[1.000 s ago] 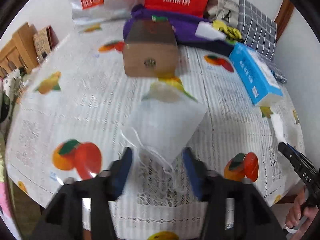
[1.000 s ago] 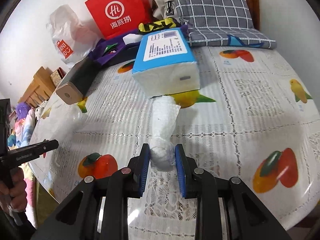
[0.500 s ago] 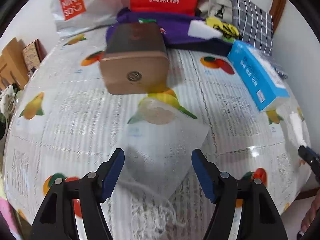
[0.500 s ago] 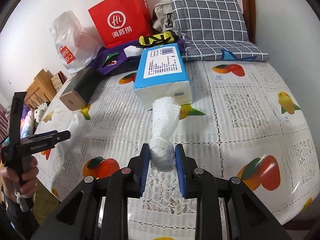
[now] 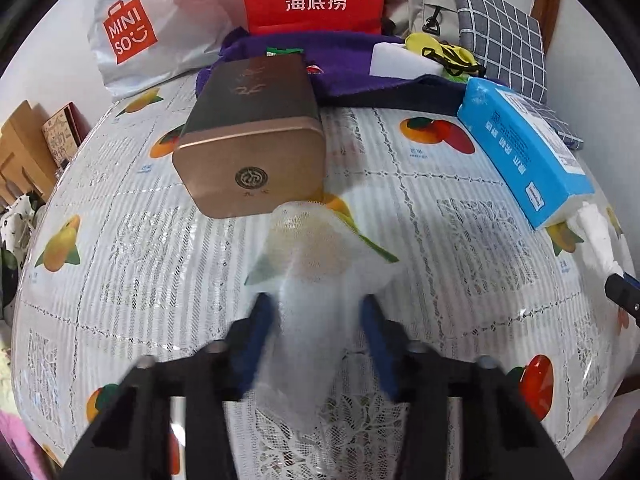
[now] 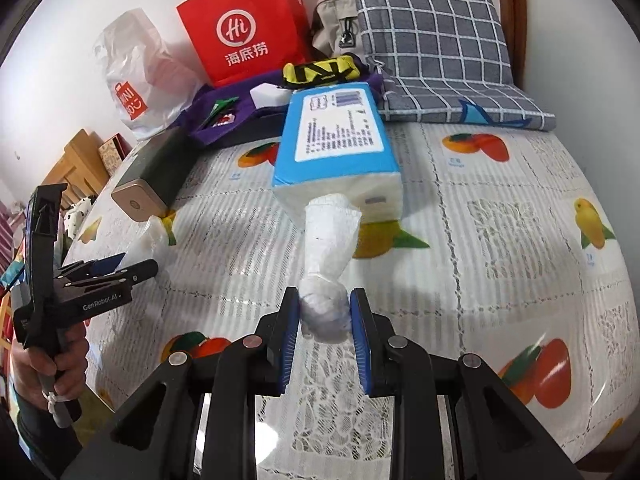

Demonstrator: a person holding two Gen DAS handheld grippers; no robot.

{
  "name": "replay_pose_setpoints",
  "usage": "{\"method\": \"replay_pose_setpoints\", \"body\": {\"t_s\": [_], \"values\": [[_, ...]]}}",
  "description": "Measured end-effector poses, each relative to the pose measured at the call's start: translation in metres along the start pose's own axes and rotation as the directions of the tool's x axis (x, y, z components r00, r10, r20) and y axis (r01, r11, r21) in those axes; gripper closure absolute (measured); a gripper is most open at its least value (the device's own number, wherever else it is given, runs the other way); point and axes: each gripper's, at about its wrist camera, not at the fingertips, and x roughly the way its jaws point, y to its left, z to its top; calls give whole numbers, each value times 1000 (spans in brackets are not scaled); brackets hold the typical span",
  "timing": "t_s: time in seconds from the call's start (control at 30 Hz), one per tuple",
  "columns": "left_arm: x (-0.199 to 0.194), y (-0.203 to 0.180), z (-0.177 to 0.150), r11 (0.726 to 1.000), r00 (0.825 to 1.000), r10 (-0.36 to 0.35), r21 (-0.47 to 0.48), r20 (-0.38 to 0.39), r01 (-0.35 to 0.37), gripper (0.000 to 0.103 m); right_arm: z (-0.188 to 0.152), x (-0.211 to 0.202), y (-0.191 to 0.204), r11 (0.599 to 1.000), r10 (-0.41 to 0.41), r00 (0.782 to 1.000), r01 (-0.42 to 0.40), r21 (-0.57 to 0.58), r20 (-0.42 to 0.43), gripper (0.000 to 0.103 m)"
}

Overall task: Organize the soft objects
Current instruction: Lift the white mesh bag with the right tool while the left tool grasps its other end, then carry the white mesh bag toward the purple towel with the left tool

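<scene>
A white mesh bag (image 5: 320, 276) lying on the table (image 5: 120, 240) before a tin (image 5: 256, 152) is being closed on by the left gripper (image 5: 318, 320), while a twisted tissue (image 6: 326, 312) is pinched by the right gripper (image 6: 324, 320); a lift is judged next.

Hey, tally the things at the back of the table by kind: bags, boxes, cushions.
Bags: 2, red paper bag, white plastic bag
Boxes: 2, brown box, blue tissue pack
Cushions: 1, checked cushion
Total: 5
</scene>
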Motion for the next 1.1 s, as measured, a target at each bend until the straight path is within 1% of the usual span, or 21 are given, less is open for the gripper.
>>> {"method": "replay_pose_setpoints", "body": {"t_s": [0.07, 0.1, 0.13, 0.17, 0.27, 0.43, 0.6, 0.8, 1.1], "values": [[0, 2, 1, 1000, 1000, -4, -8, -5, 4, 84, 3, -1, 1, 1000, 4, 1000, -4, -4, 4, 77], [0, 4, 2, 1000, 1000, -16, -19, -11, 15, 87, 4, -2, 2, 1000, 5, 1000, -5, -8, 6, 77], [0, 6, 3, 999, 999, -33, -32, -18, 32, 93, 6, -2, 3, 1000, 5, 1000, -5, -11, 7, 77], [-1, 8, 4, 998, 998, -54, -45, -23, 53, 94, 7, -3, 3, 1000, 6, 1000, -6, -13, 9, 77], [-3, 16, 5, 991, 993, -107, -85, -43, 103, 95, 11, -7, 3, 1000, 11, 1000, -11, -15, 20, 77], [-12, 20, 4, 984, 990, -136, -122, -42, 130, 95, 17, -13, 3, 1000, 19, 999, -18, -14, 41, 77], [-28, 21, 6, 983, 990, -138, -123, -21, 134, 95, 23, -15, 5, 999, 29, 998, -28, -19, 48, 77], [-59, 18, 18, 986, 990, -133, -96, 41, 136, 95, 32, -22, 9, 999, 37, 997, -36, -25, 67, 77], [-78, 17, 37, 986, 989, -124, -105, 85, 133, 95, 58, -35, 16, 998, 48, 994, -43, -54, 103, 77]]}}
